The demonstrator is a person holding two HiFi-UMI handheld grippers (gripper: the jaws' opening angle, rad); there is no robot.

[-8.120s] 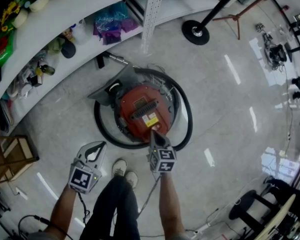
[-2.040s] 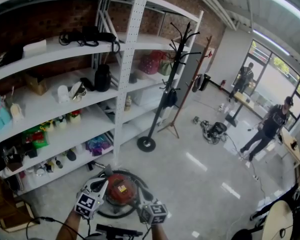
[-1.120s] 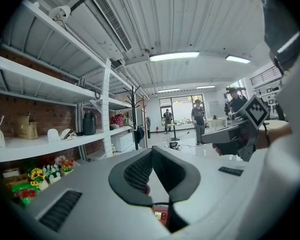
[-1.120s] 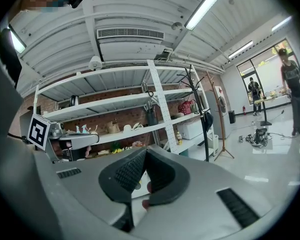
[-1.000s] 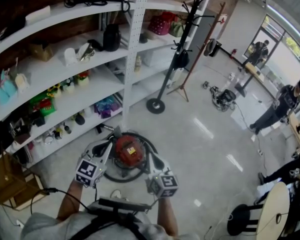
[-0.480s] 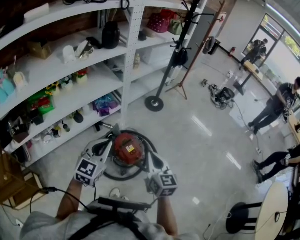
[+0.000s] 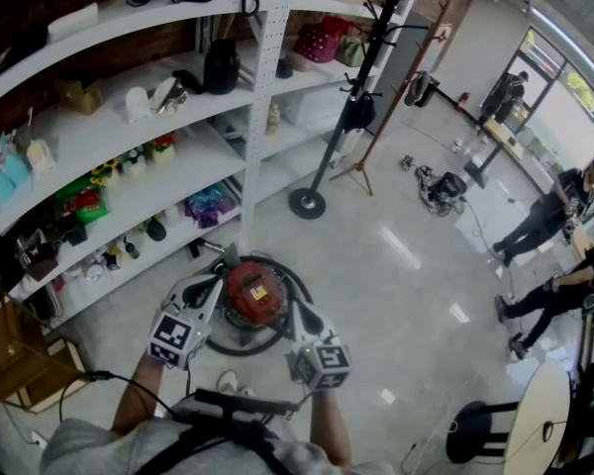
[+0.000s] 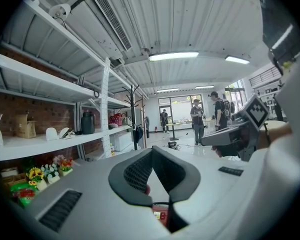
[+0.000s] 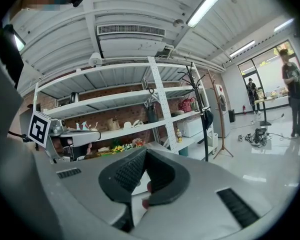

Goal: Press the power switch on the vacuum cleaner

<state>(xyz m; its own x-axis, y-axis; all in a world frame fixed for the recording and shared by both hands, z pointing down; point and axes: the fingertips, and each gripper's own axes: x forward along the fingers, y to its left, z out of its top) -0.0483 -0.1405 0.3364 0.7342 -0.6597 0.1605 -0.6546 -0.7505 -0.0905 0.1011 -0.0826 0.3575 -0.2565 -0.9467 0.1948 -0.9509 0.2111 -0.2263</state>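
The red vacuum cleaner (image 7: 252, 293) sits on the grey floor below me, ringed by its black hose (image 7: 218, 342). My left gripper (image 7: 214, 283) hangs over its left edge, jaws closed tip to tip with nothing between them. My right gripper (image 7: 299, 311) is held over its right edge, also shut and empty. In the left gripper view the gripper (image 8: 152, 149) points out level into the room, and a red sliver of the vacuum cleaner (image 8: 160, 215) shows under the pads. The right gripper (image 9: 146, 152) points at the shelves. The power switch cannot be made out.
White shelving (image 7: 129, 127) full of small goods runs along the left and back. A black coat stand (image 7: 348, 107) with a round base (image 7: 306, 204) stands behind the vacuum. A wooden crate (image 7: 10, 364) lies at far left. People (image 7: 554, 216) and a round table (image 7: 540, 414) are at right.
Eight seconds ago I looked straight down with the right gripper's tips on the vacuum's top; now the view is raised and both grippers are lifted off it. Over the last second only the distant people moved.
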